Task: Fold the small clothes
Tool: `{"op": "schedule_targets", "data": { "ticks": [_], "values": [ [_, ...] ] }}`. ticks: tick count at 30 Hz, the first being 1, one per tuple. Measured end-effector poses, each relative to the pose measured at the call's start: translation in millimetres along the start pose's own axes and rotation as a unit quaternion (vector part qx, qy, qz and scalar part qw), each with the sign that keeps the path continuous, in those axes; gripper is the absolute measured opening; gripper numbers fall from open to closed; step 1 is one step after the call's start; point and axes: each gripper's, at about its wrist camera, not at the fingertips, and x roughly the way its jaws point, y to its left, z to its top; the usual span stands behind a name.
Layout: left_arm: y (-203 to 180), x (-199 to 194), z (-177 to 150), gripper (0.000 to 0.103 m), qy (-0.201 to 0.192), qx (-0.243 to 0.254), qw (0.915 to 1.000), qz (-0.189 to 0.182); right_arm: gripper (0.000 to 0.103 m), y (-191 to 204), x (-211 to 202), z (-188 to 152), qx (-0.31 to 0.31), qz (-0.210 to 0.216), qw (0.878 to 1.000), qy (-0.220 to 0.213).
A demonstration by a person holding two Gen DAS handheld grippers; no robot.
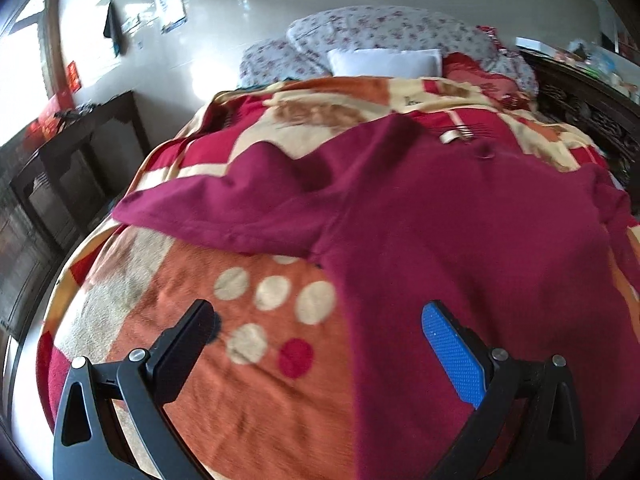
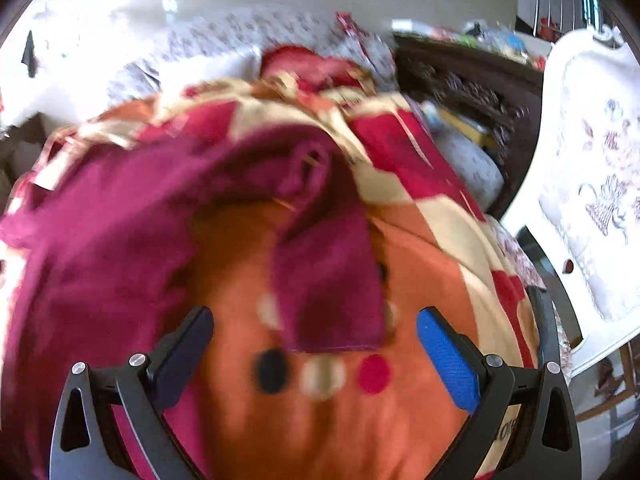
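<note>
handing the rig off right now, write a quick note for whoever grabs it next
Left gripper: open, holding nothing, over the shirt's side edge and the blanket.
Right gripper: open, holding nothing, with a sleeve end lying between its fingers but not clamped.
Maroon shirt: spread on the patterned blanket on the bed, collar toward the pillows, other sleeve stretched out sideways.
Done: the shirt is laid out; no clear fold shows, though the right wrist view is blurred.
Left: fold both sleeves in, then fold the body.
</note>
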Motion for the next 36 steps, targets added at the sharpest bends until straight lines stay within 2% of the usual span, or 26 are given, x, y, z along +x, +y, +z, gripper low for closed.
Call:
{"op": "schedule_targets", "data": {
  "ticks": [4, 10, 14, 21, 36],
  "values": [
    [-16, -10, -2, 0.103, -0.006, 0.005, 0.9997, -0.023, 0.103, 37, -25, 5, -0.002, 0.056, 0.998, -0.022],
    [-29, -16, -1, 0.103, -0.01, 0.01, 0.9992, -0.037, 0.103, 85, -22, 10, -0.014, 0.083, 0.996, -0.028],
    [-33, -19, -3, 0.103, -0.012, 0.011, 0.9991, -0.04, 0.103, 106, -11, 12, -0.006, 0.084, 0.996, -0.023],
    [-35, -19, -5, 0.103, -0.011, 0.01, 0.9991, -0.039, 0.103, 118, -2, 11, -0.021, 0.067, 0.997, -0.019],
    [-38, -18, -7, 0.103, -0.01, 0.01, 0.999, -0.042, 0.103, 114, 6, 8, -0.011, 0.063, 0.998, -0.013]
  ]
}}
